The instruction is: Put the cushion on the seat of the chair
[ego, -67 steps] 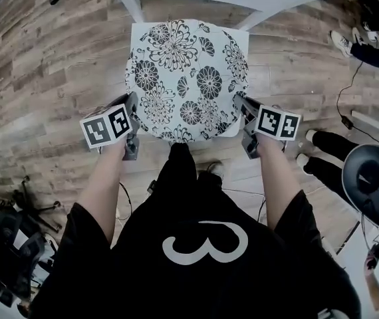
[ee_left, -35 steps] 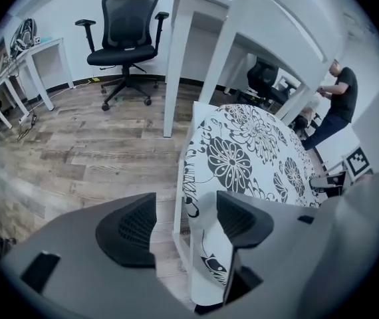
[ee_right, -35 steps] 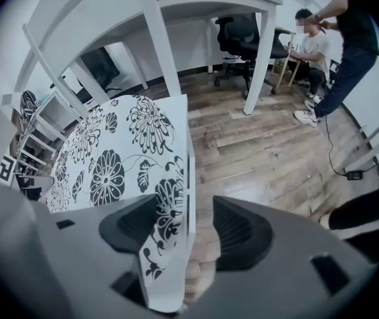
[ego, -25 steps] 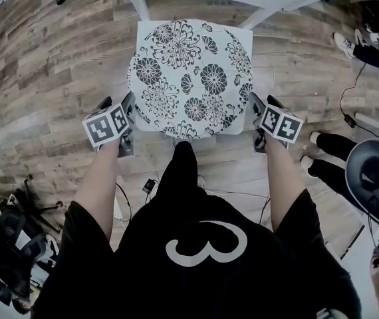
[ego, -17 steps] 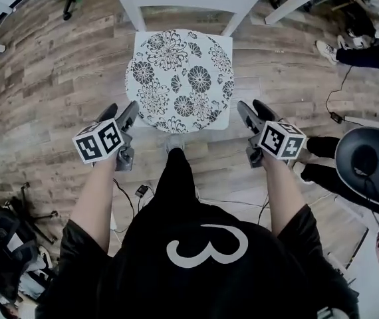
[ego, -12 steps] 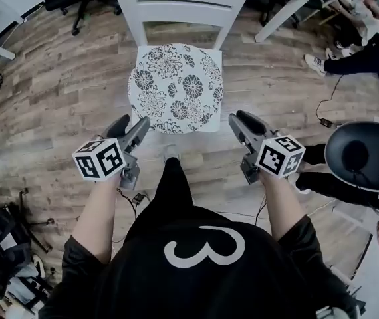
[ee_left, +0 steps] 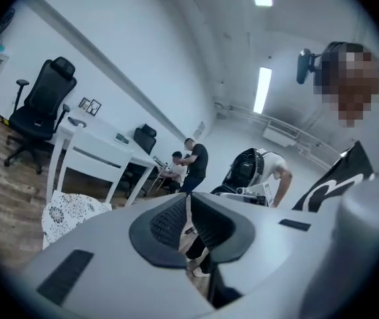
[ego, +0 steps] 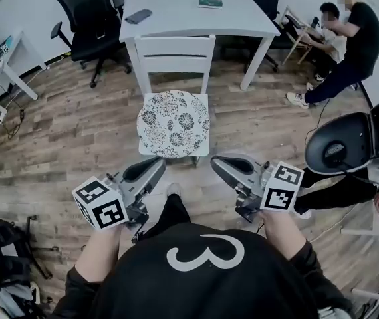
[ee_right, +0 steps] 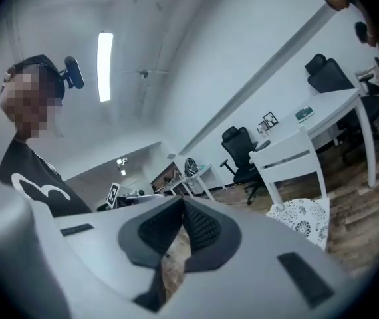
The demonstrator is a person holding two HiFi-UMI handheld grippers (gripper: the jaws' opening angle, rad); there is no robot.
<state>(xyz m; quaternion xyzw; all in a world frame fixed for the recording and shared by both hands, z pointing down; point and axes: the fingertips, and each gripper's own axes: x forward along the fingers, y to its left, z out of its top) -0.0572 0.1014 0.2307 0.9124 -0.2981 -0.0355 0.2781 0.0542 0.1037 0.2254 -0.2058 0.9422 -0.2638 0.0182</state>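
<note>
Both grippers have let go of the cushion [ego: 173, 122] and drawn back. The left gripper [ego: 157, 167], at its 7 o'clock, is closing on nothing; the right gripper [ego: 217, 163], at 5 o'clock, is closed and empty. The cushion lies on the chair [ego: 173, 50] seat, so the task looks done.

Weathered wood-plank floor [ego: 56, 131] runs under a long white table [ego: 189, 15] with black office chairs [ego: 86, 8] beside it and a small white desk [ego: 18, 53] at the left. Plain white walls [ee_left: 129, 52] rise to a pale ceiling [ee_left: 209, 18] with bright strip lights [ee_left: 262, 88]
</note>
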